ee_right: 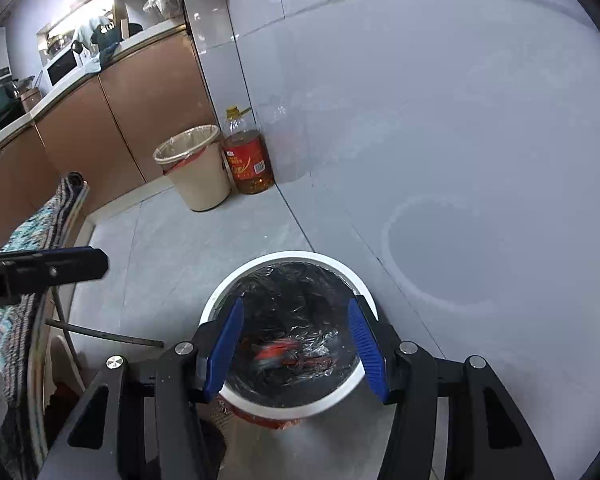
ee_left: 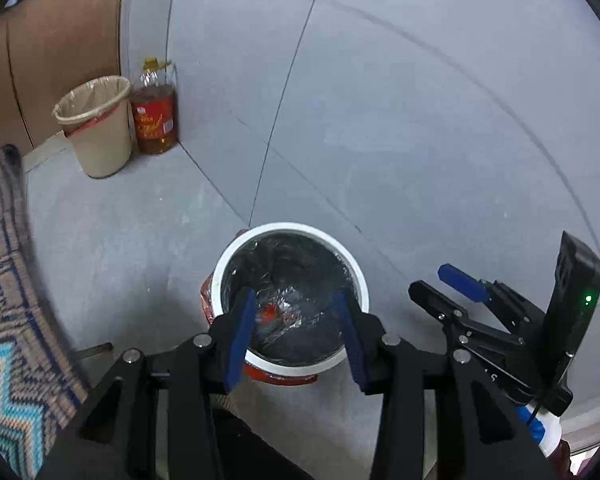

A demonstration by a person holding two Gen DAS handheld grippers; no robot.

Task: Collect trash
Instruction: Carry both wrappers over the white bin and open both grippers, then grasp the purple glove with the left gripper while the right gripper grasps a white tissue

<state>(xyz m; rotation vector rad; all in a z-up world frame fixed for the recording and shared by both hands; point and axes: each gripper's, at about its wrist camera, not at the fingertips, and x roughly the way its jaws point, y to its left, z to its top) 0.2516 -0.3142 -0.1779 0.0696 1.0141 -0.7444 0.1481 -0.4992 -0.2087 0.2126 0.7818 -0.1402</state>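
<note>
Red, blurred trash [ee_right: 278, 354] lies at the bottom of the white-rimmed bin [ee_left: 364, 280], on the clear liner, seemingly just dropped. You are looking nearly straight down into that bin from both wrists, and it stands on the grey tiled floor near the foot of the wall.

Your left gripper [ee_left: 296, 336] hangs over the bin's mouth with its jaws apart and nothing between them; the red piece shows below, towards the left blue pad. Your right gripper [ee_right: 296, 350] sits over the same opening, jaws likewise apart and empty, the piece lying below the gap between them. In the left wrist view the right gripper appears just off to the side, so both hands are about equally near; neither has an edge.

I judge this drop finished; the next piece must be sought elsewhere.

Farther along the wall, by the cabinet corner, stand a beige bin [ee_right: 198, 168] with a liner and an oil bottle [ee_right: 248, 156] touching it. A patterned rug [ee_left: 8, 320] hangs at your left.
</note>
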